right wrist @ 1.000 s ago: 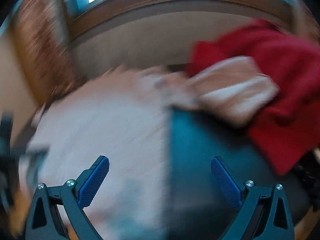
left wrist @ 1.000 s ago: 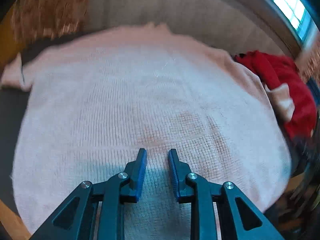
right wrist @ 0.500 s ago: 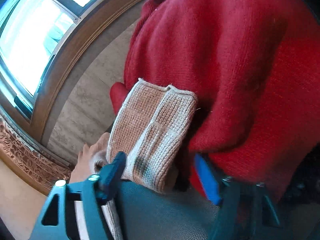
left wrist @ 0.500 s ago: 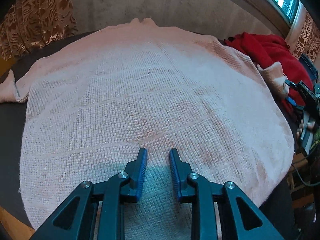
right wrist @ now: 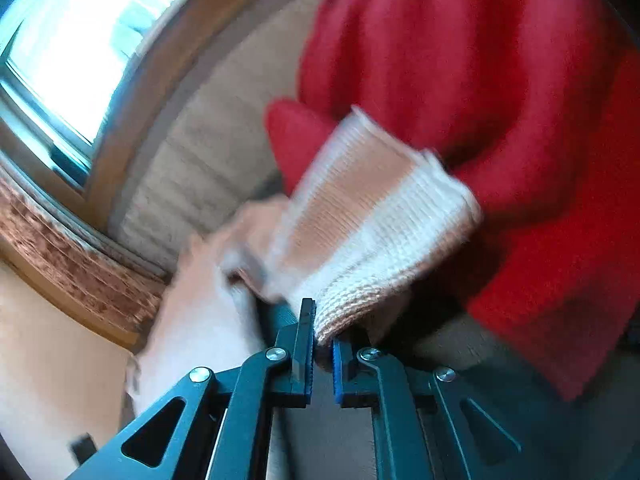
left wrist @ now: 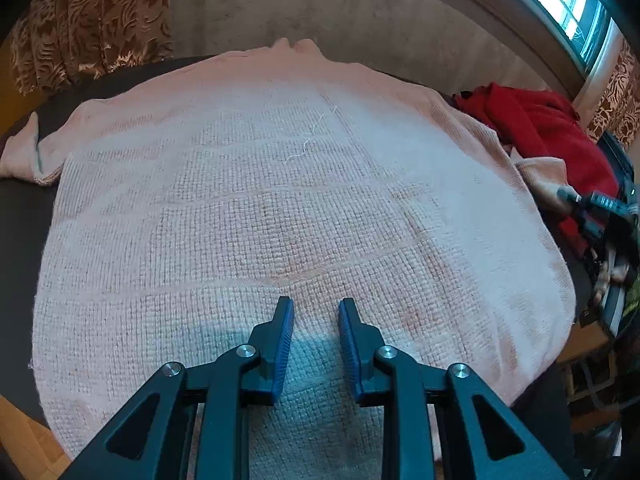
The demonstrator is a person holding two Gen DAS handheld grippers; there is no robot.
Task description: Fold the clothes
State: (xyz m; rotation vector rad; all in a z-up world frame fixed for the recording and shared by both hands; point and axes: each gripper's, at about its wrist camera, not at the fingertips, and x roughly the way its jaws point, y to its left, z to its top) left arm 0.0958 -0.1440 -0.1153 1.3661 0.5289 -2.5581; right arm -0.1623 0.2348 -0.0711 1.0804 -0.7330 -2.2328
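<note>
The left wrist view is filled by a pale pink sweater spread flat on a dark table, with its neck at the top middle. The left gripper is pointed steeply down over the sweater's lower part, with its jaws a little apart; whether the cloth is pinched cannot be told. At the right edge of this view a red garment is seen lying beside the sweater, and the right gripper is seen there, small and blurred, at the sweater's sleeve cuff.

The right wrist view shows what the other cannot: the cuff up close (ribbed, pink and cream), resting against the red garment. The right gripper is tipped gently down, and its jaws are closed on the cuff's lower edge. A bright window is seen at the upper left, which is only a thin strip at the upper right of the left view.

The right jaws have just been closing: half a second ago they were held wide around the cuff, and now the cloth is clamped. The left gripper is seen much as it was before.
</note>
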